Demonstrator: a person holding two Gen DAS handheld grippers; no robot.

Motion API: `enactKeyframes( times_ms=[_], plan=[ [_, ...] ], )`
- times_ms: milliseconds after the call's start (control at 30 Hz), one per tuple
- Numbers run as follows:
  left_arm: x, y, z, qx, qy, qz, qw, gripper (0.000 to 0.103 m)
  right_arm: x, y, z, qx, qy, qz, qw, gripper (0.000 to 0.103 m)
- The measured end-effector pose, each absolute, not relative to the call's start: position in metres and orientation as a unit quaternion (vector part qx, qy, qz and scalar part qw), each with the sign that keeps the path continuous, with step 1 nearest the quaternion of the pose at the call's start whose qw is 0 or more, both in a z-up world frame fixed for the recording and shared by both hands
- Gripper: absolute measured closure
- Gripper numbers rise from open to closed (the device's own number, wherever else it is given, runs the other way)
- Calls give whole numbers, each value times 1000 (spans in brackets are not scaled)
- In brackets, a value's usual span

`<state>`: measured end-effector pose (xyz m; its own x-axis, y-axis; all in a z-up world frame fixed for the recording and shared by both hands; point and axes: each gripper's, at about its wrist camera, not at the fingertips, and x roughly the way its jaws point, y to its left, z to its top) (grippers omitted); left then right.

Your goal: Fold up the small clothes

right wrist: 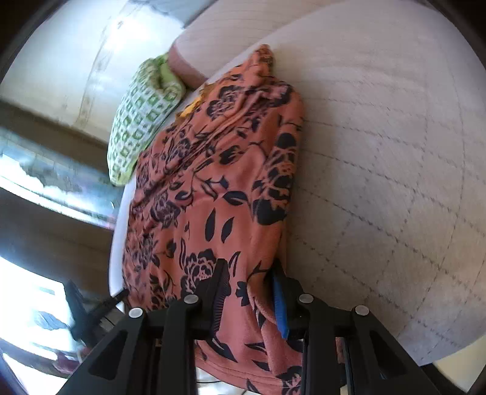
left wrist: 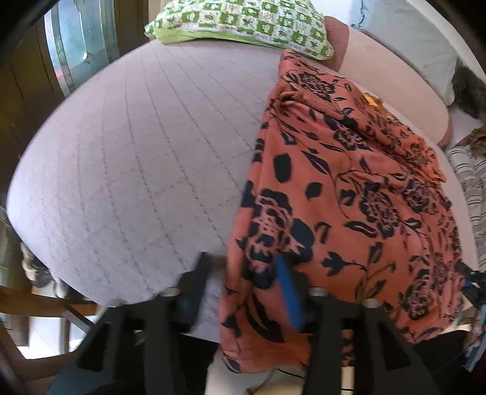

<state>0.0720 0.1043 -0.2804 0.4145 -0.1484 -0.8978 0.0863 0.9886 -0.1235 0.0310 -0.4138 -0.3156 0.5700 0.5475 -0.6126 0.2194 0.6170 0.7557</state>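
An orange garment with a dark floral print (left wrist: pixel 343 194) lies folded lengthwise on a quilted grey mattress (left wrist: pixel 136 145). Its near end hangs over the mattress edge. My left gripper (left wrist: pixel 243 291) is open at that near end; the cloth's left edge lies between its fingers, draped over the blue-padded right finger (left wrist: pixel 288 294). In the right wrist view the same garment (right wrist: pixel 212 188) stretches away from me. My right gripper (right wrist: pixel 252 291) is also open, with the cloth's near right corner lying between its fingers. The right gripper also shows at the far right of the left wrist view (left wrist: pixel 470 282).
A green and white checked pillow (left wrist: pixel 243 21) lies at the far end of the mattress, also in the right wrist view (right wrist: pixel 139 118). A pinkish cushion (left wrist: pixel 391 82) and striped fabric (left wrist: pixel 470 182) lie to the right. A window (left wrist: pixel 79 39) and dark wood furniture stand to the left.
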Motion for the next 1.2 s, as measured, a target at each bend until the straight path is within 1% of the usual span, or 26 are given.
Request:
enactKeyframes(
  times_ms=[33, 100, 167, 200, 233, 300, 333, 367, 400, 433, 467, 500, 533, 567, 600, 633, 733, 967, 1200],
  plan=[
    [73, 105, -280, -22, 533, -55, 844, 37, 32, -416, -318, 435, 452, 106, 771, 72],
    [78, 108, -279, -25, 530, -48, 847, 37, 32, -419, -320, 449, 450, 108, 764, 70],
    [82, 108, -282, -34, 536, -56, 841, 37, 32, -419, -322, 457, 446, 112, 761, 63],
    [81, 105, -284, -28, 536, -60, 841, 37, 32, -420, -322, 460, 443, 116, 761, 49],
    [81, 99, -284, -13, 535, -66, 842, 37, 32, -419, -321, 463, 437, 120, 762, 39],
    [81, 94, -285, -2, 535, -76, 841, 41, 33, -414, -317, 449, 435, 120, 771, 38],
    [80, 95, -284, -7, 536, -81, 840, 48, 34, -411, -315, 429, 438, 119, 781, 39],
    [81, 96, -284, -15, 537, -85, 839, 59, 35, -408, -313, 416, 440, 118, 787, 40],
    [82, 99, -283, -25, 538, -88, 838, 64, 35, -404, -310, 396, 444, 112, 796, 46],
    [82, 102, -284, -38, 539, -91, 836, 74, 35, -401, -308, 377, 448, 105, 804, 57],
    [83, 105, -285, -52, 541, -96, 834, 82, 35, -397, -307, 351, 456, 95, 812, 63],
    [82, 108, -284, -67, 544, -103, 830, 85, 35, -397, -307, 340, 460, 87, 816, 73],
    [81, 111, -284, -79, 547, -112, 826, 92, 35, -398, -307, 337, 461, 82, 817, 78],
    [81, 114, -284, -88, 550, -121, 821, 94, 34, -402, -308, 343, 461, 82, 814, 80],
    [81, 114, -284, -98, 551, -132, 818, 94, 33, -404, -309, 349, 461, 82, 812, 84],
    [82, 114, -284, -106, 553, -142, 814, 95, 33, -406, -310, 355, 460, 81, 810, 86],
    [85, 107, -280, -119, 549, -173, 809, 95, 32, -410, -310, 376, 451, 94, 804, 86],
    [104, 95, -249, -143, 518, -239, 809, 95, 48, -412, -284, 446, 374, 167, 796, 87],
    [159, 95, -203, -162, 473, -258, 827, 96, 94, -438, -270, 518, 308, 190, 775, 87]
  ],
)
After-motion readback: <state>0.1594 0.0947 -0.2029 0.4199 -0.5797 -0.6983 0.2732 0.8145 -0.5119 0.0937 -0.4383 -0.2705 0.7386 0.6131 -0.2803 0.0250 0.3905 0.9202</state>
